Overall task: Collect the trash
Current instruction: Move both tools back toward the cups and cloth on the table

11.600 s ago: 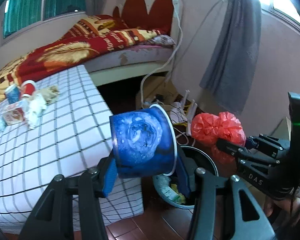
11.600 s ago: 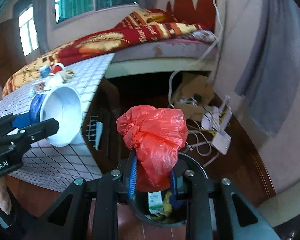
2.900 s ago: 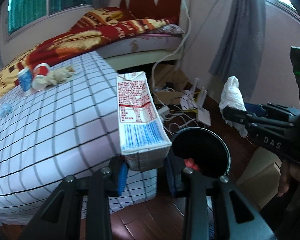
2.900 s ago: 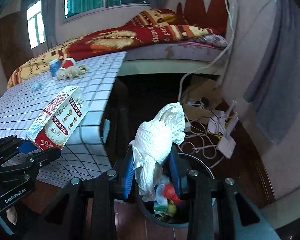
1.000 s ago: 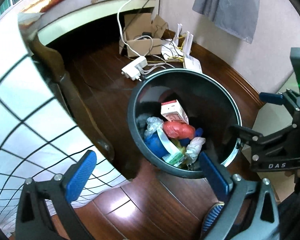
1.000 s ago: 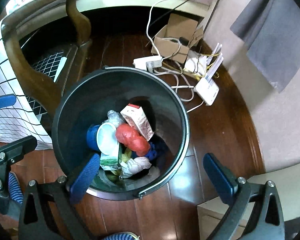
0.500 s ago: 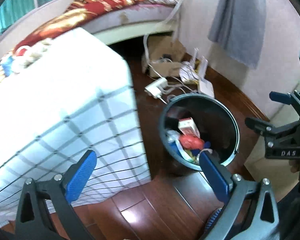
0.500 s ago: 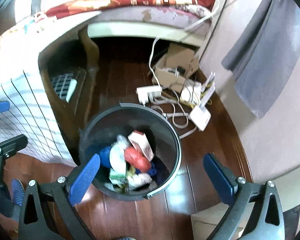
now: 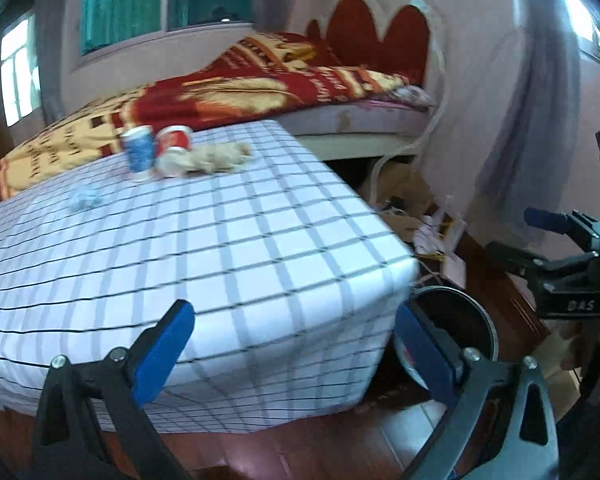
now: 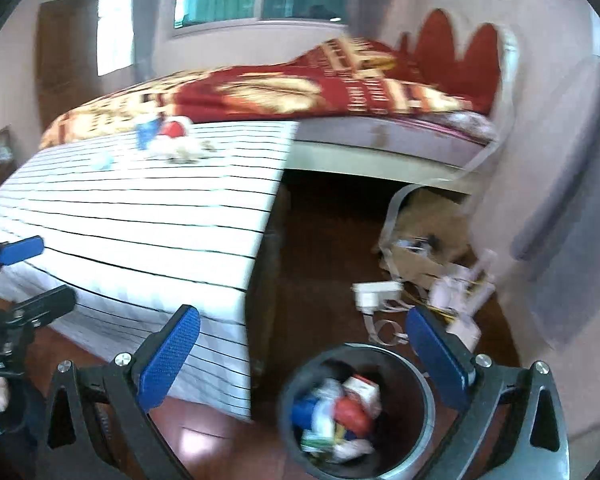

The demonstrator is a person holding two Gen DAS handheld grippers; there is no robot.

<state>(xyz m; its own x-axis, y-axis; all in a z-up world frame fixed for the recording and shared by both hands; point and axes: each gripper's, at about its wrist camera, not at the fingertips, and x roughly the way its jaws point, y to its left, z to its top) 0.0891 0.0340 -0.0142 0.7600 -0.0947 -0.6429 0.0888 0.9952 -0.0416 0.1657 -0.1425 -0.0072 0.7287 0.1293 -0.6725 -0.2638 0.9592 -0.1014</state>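
Bin: black trash bin (image 10: 424, 408) on the floor beside the surface – holds a carton, red wad, blue cup.
Surface: checked surface (image 9: 220, 248) – cups (image 9: 140, 152) and crumpled trash (image 9: 216, 156) at its far edge.
Room: bed (image 9: 300, 84) behind.
Left tool (image 9: 300, 360): wide, closing slightly, empty.
Right tool (image 10: 308, 356): wide, empty.

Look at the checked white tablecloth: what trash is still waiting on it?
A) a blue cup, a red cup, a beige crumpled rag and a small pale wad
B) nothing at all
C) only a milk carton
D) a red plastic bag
A: at the far end of the checked white tablecloth stand the blue cup and red cup, with the beige crumpled rag beside them and a small pale wad nearer.
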